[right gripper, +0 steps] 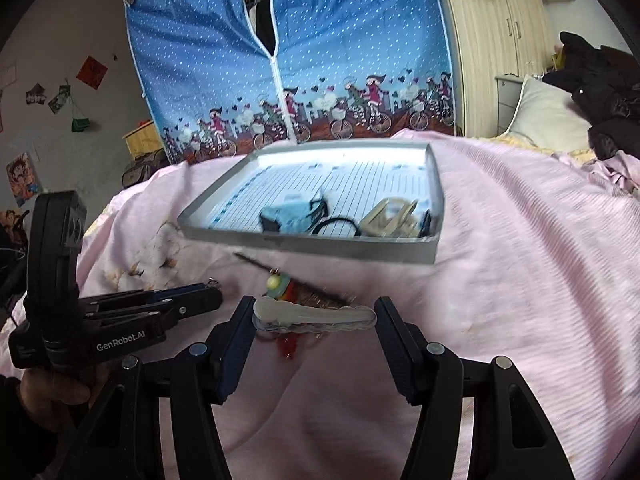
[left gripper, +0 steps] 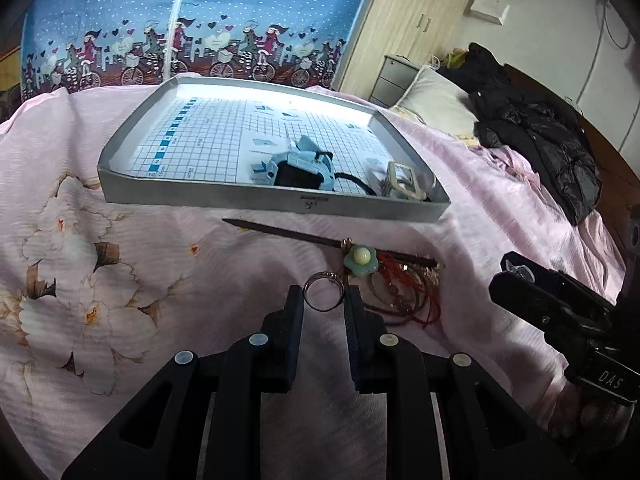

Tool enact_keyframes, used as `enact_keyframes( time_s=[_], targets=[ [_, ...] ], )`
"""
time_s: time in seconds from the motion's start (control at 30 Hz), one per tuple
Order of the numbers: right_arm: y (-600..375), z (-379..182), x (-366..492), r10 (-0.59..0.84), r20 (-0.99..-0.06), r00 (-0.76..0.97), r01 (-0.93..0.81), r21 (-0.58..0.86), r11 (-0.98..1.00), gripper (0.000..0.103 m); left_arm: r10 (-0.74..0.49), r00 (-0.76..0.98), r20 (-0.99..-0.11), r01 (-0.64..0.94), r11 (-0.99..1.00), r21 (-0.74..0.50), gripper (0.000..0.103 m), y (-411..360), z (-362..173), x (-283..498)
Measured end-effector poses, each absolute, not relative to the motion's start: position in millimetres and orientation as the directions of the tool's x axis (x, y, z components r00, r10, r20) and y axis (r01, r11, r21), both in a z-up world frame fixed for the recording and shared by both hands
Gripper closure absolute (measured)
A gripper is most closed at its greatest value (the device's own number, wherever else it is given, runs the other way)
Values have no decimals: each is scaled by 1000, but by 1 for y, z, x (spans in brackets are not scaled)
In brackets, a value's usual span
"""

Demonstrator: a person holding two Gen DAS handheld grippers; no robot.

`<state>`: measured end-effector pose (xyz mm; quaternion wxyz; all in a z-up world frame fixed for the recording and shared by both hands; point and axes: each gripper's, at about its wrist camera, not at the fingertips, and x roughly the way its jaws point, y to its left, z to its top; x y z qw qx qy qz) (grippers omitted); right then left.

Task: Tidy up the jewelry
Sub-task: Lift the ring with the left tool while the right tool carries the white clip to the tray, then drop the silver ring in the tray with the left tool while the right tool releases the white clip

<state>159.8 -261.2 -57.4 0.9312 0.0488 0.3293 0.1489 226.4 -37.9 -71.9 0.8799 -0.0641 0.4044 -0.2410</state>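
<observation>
1. Left gripper (left gripper: 323, 300) clamped on ring (left gripper: 323, 293), just above the quilt (left gripper: 160, 280), near the hairpin (left gripper: 288, 238).
2. Right gripper (right gripper: 315, 316) clamped end to end on a pale clip (right gripper: 316, 314).
3. Step in hand, likely: carrying both to the tray (left gripper: 260, 200).
4. Next: clearing the near wall, then releasing inside.

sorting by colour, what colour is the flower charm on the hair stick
Pale green flower charm with a cream bead centre; clearest in the left wrist view.

A blue bicycle-print wardrobe cover (left gripper: 192, 28) stands far; a black jacket (left gripper: 536, 128) and white pillow (left gripper: 436, 100) lie far right.
</observation>
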Motion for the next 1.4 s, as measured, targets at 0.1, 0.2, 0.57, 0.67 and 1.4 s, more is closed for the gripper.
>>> enact_keyframes(
  time_s=[0.1, 0.2, 0.57, 0.67, 1.4],
  targets=[
    [-269, -47, 180, 314, -586, 747, -274, 159, 948, 45, -474, 597, -647, 328, 880, -342, 86, -37, -59, 233],
    [-273, -43, 203, 306, -576, 758, -314, 90, 945, 45, -447, 626, -639, 329, 894, -303, 86, -49, -42, 245],
    [-328, -73, 288, 291, -575, 765, -240, 165, 957, 45, -407, 584, -702, 341, 908, -243, 86, -90, -38, 322],
    [-335, -76, 306, 307, -577, 757, -237, 195, 952, 45, -387, 572, -723, 319, 917, -239, 86, -99, -44, 342],
    [-321, -72, 309, 342, -577, 742, -296, 175, 939, 28, -305, 620, -723, 106, 945, -308, 26, -61, -32, 343]
  ],
)
